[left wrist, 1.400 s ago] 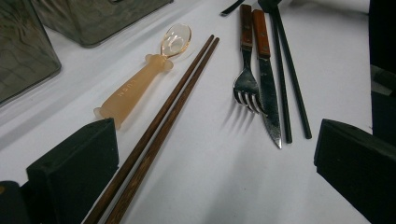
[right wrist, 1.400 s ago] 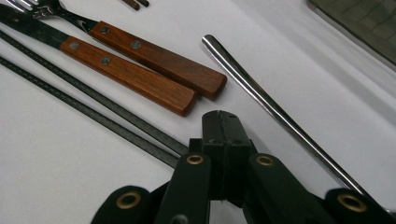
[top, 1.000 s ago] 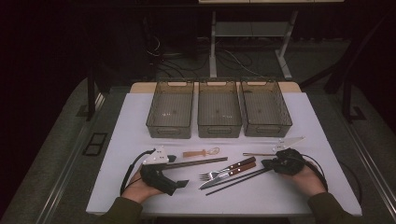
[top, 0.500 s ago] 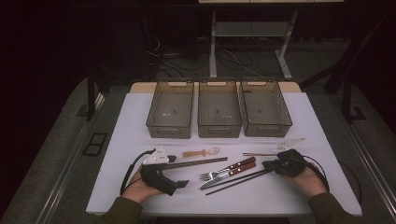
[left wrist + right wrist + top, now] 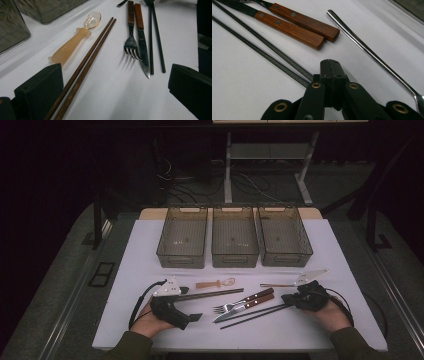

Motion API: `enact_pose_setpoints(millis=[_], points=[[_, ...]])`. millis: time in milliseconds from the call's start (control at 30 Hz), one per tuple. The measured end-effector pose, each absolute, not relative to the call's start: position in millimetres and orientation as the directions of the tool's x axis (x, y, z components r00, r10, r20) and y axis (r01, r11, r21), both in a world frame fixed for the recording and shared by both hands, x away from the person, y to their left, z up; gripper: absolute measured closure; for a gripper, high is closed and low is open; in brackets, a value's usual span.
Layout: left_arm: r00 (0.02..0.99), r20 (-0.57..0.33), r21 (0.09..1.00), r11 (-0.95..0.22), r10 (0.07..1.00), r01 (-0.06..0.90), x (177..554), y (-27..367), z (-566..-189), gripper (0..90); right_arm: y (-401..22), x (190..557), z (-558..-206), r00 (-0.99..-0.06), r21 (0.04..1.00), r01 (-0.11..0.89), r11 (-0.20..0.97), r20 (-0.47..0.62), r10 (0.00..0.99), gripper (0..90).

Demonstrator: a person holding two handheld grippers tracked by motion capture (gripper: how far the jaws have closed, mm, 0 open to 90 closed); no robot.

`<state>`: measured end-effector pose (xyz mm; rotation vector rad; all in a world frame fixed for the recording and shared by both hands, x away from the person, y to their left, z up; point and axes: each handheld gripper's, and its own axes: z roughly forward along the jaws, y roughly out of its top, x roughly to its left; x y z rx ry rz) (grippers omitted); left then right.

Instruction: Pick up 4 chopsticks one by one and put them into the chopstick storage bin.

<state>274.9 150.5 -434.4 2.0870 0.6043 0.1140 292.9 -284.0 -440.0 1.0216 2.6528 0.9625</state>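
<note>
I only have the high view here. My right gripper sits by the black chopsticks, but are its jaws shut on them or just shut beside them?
Observer: The right gripper is shut on nothing; the black chopsticks run past its left side.
Operator: And the left one?
Observer: The left gripper is open, and the brown chopsticks pass along its left jaw.
Operator: Anything printed on that orange spoon?
Observer: The orange spoon has raised letters on its handle, too small to read.

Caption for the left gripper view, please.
Open left gripper over brown chopsticks, beside an amber spoon, fork and knife.
</note>
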Motion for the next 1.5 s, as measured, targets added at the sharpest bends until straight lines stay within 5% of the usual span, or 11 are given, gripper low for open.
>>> enact_pose_setpoints(millis=[1500], points=[[0.876, -0.146, 0.812, -0.450, 0.459, 0.371, 275, 151, -435, 0.0, -280, 275, -437, -0.786, 0.599, 0.530, 0.600, 0.082, 0.612, 89.8]])
